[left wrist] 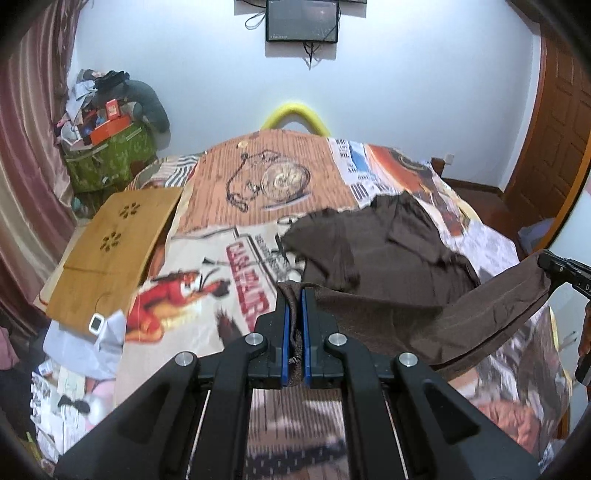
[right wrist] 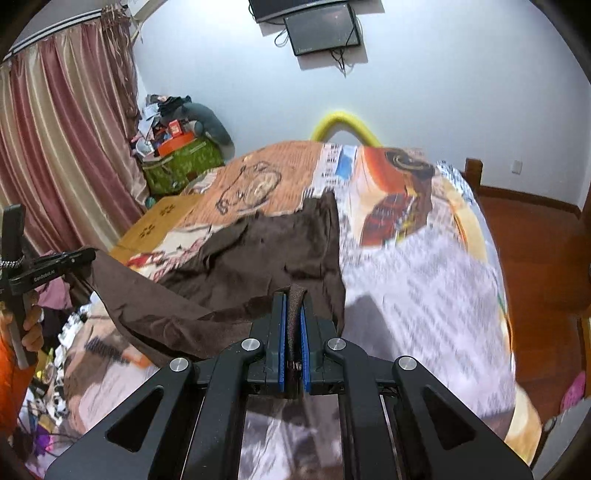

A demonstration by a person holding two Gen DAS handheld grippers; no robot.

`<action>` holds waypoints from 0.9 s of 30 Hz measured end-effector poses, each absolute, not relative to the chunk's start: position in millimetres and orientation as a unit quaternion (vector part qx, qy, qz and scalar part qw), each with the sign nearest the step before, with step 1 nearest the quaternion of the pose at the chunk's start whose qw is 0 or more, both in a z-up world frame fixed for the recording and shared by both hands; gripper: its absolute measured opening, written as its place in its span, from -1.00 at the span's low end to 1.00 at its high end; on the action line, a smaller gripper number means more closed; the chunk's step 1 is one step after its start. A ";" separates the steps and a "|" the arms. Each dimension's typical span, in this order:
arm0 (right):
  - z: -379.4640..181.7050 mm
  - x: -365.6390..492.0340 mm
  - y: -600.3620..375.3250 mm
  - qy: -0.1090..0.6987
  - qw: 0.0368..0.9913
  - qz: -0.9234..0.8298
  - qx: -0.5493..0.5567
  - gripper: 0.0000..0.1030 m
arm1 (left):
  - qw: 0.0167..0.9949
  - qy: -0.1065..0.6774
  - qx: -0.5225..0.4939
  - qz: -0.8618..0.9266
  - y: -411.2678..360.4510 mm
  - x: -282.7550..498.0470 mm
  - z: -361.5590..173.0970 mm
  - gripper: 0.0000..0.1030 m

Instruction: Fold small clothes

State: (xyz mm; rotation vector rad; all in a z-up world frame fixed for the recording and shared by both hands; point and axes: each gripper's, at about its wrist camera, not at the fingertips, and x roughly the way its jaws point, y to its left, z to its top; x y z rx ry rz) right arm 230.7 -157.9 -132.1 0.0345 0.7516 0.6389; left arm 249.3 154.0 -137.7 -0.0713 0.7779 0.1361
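Observation:
A dark brown garment (left wrist: pixel 384 254) lies partly on the printed bedspread (left wrist: pixel 207 280), with its near edge lifted off the bed. My left gripper (left wrist: pixel 294 295) is shut on one end of that edge, brown cloth bunched between its blue pads (left wrist: pixel 285 332). My right gripper (right wrist: pixel 293 299) is shut on the other end of the brown garment (right wrist: pixel 258 251). The raised edge hangs stretched between the two grippers. In the left wrist view the right gripper (left wrist: pixel 550 264) shows at the far right edge. In the right wrist view the left gripper (right wrist: pixel 83 254) shows at the left, held by a hand (right wrist: pixel 31 328).
A wooden lap tray (left wrist: pixel 110 251) lies on the bed's left side with a small white device (left wrist: pixel 96 325) at its near corner. A cluttered green bag (left wrist: pixel 110 155) stands by the pink curtains (right wrist: pixel 62 155). A wall screen (left wrist: pixel 302 20) hangs above; a wooden door (left wrist: pixel 557 122) stands at right.

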 end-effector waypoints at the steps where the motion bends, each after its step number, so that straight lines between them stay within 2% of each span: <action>1: -129.6 236.4 -156.9 0.358 0.882 0.307 0.017 -0.89 | 0.923 0.376 -0.036 0.067 155.8 255.7 -137.0 -0.91; 11: -129.2 300.7 -136.4 0.332 0.895 0.297 0.014 -0.89 | 0.926 0.365 -0.044 0.085 179.2 339.0 -149.7 -0.90; 19: -165.2 353.0 -115.5 0.358 0.889 0.285 0.003 -0.89 | 0.906 0.407 -0.052 0.104 200.1 401.0 -205.5 -0.90; 27: -198.3 378.0 -111.3 0.377 0.892 0.247 -0.013 -0.86 | 0.881 0.451 -0.069 0.121 213.8 425.1 -251.9 -0.86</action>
